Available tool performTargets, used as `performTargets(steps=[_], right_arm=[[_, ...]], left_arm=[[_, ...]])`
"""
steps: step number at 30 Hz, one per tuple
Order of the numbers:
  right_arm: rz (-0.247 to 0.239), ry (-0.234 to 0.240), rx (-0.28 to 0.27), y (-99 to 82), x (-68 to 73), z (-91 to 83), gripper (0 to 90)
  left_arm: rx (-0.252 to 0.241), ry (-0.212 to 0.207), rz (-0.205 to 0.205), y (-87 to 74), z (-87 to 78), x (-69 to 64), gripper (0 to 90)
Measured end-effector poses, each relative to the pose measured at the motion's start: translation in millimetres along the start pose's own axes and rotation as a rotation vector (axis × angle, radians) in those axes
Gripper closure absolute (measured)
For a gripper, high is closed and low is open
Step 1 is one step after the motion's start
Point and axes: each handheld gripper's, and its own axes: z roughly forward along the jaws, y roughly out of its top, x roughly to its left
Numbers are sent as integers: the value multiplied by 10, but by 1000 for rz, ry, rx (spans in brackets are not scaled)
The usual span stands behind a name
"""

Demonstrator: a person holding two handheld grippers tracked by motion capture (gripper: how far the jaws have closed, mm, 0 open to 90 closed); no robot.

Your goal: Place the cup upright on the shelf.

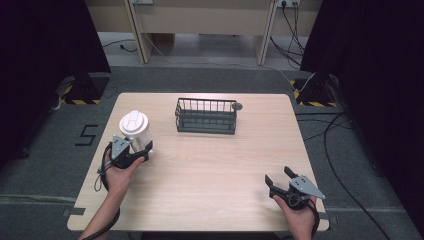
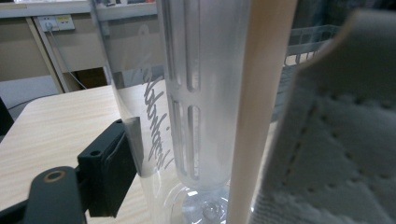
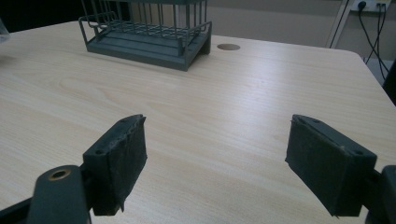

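Observation:
A clear plastic bottle (image 1: 134,127) with a white lid stands upright at the left of the wooden table (image 1: 210,165). My left gripper (image 1: 137,148) is shut on its lower part. In the left gripper view the bottle (image 2: 205,93) stands between the jaws, with a frosted slotted tube inside it and script lettering on its wall. The left pad (image 2: 112,172) presses on the wall, and the right pad (image 2: 336,154) is close and blurred. My right gripper (image 1: 278,175) hovers open near the table's front right corner, with nothing between its pads (image 3: 123,161).
A dark wire basket (image 1: 206,116) stands at the back centre, also far off in the right gripper view (image 3: 149,32). Beside its right end is a round hole (image 1: 238,106) in the tabletop. Cables lie on the floor to the right of the table.

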Motion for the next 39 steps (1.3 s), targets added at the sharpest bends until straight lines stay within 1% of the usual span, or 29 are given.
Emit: performTargets(steps=[5, 9, 15, 23, 29, 39], right_arm=[[-2, 3, 2, 1, 8, 1, 207], [-1, 5, 6, 3, 9, 4, 208], [-1, 4, 3, 2, 11, 4, 208], [4, 4, 1, 1, 6, 2, 208], [2, 4, 2, 2, 9, 3, 208], [5, 1, 1, 1, 6, 1, 210]], left_arm=[[-6, -8, 7, 54, 4, -26, 181], [-10, -19, 10, 92, 21, -68, 181], [-9, -42, 15, 140, 88, -161, 181], [-17, -58, 24, 223, 123, -238, 181], [-21, -65, 24, 265, 145, -267, 181], [-30, -62, 24, 348, 174, -280, 181]])
